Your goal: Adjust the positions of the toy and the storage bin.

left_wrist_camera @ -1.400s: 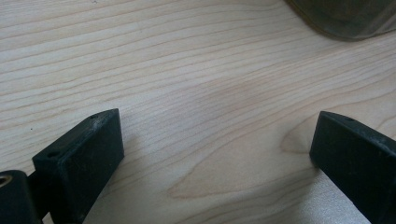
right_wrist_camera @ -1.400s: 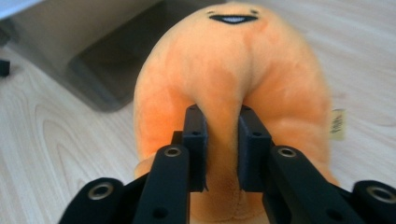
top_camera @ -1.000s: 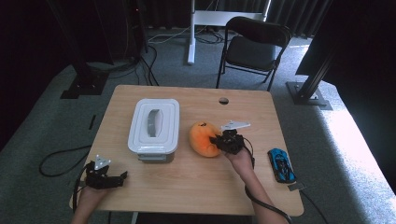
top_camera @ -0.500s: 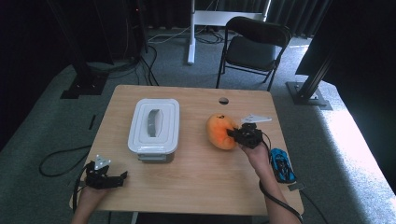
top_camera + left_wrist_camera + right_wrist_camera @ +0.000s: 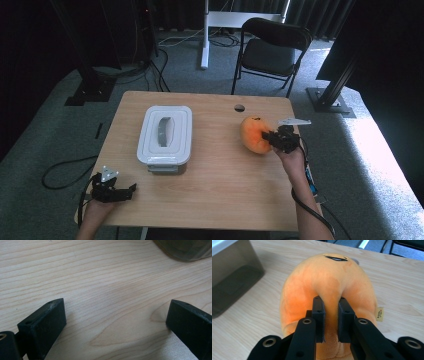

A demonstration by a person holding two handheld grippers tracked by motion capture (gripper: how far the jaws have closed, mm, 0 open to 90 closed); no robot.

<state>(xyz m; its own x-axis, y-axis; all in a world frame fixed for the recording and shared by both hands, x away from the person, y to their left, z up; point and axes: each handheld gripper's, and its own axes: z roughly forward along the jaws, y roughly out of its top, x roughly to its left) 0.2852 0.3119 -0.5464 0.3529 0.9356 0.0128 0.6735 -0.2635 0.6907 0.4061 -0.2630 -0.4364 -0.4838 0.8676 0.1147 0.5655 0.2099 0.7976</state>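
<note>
Plush [image 5: 329,287] in right claw [image 5: 331,320], face end away

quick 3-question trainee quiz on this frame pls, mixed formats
1. True or false: the right gripper is shut on a fold of the orange plush toy.
2. The left gripper is: A) holding the lid, B) open over bare table near the front left corner, C) clamped on the toy.
3. Fill in: the white lid with a grey handle sits on the ____.

Key:
1. True; its fingers pinch a ridge of plush.
2. B.
3. Storage box, left of the toy on the wooden table.
</note>
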